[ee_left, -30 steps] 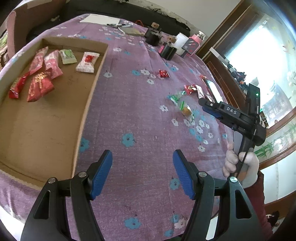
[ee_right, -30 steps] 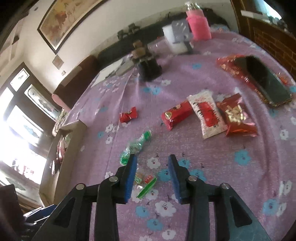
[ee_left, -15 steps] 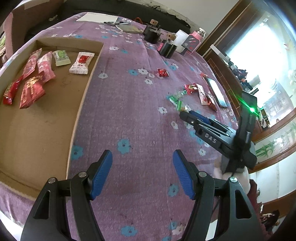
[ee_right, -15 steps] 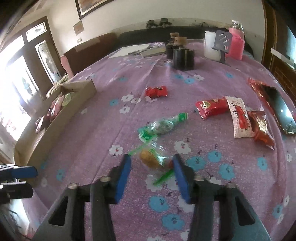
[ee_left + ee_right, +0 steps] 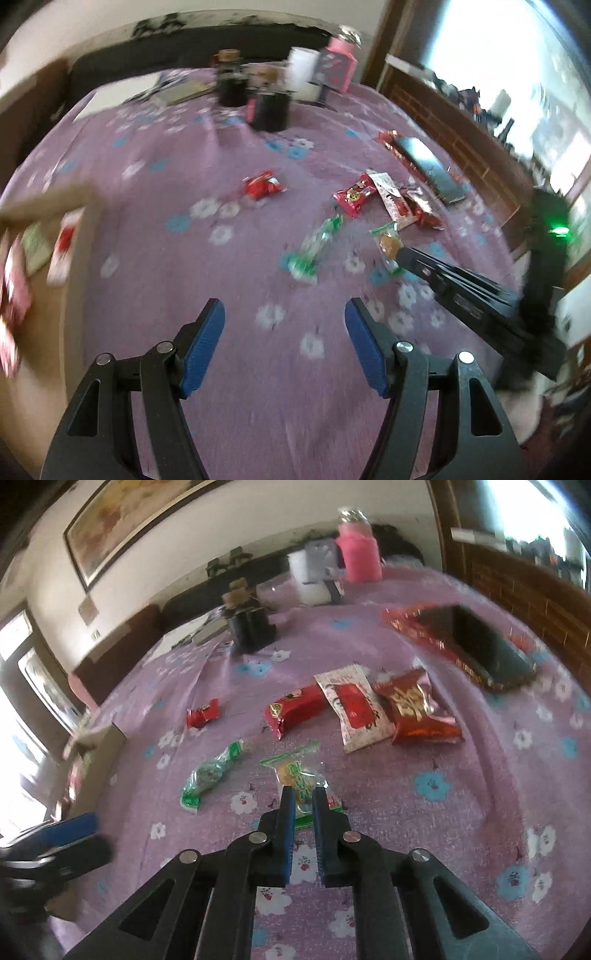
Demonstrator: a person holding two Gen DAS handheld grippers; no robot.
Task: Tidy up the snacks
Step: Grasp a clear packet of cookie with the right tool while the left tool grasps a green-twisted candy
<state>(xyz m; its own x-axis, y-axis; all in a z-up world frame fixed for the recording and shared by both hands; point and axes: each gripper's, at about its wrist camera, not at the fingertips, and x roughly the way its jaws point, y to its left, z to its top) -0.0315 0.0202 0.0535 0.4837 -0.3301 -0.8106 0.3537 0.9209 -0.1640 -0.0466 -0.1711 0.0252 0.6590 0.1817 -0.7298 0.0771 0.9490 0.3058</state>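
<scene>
wall: pale, framed painting [image 5: 122, 520] | window [image 5: 517, 55]: bright daylight | sofa [image 5: 192, 37]: dark

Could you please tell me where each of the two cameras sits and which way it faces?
Left wrist: on the left hand-held gripper, open, facing down over the purple tablecloth; right hand-held gripper enters at right.
Right wrist: on the right hand-held gripper, shut on the orange snack packet.
Shared: that packet, green candy, phone.

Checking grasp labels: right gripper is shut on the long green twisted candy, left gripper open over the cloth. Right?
Not quite. The right gripper is shut on the clear packet with the orange snack; the green twisted candy lies untouched beside it, per the right wrist view. The left gripper is open.
</scene>
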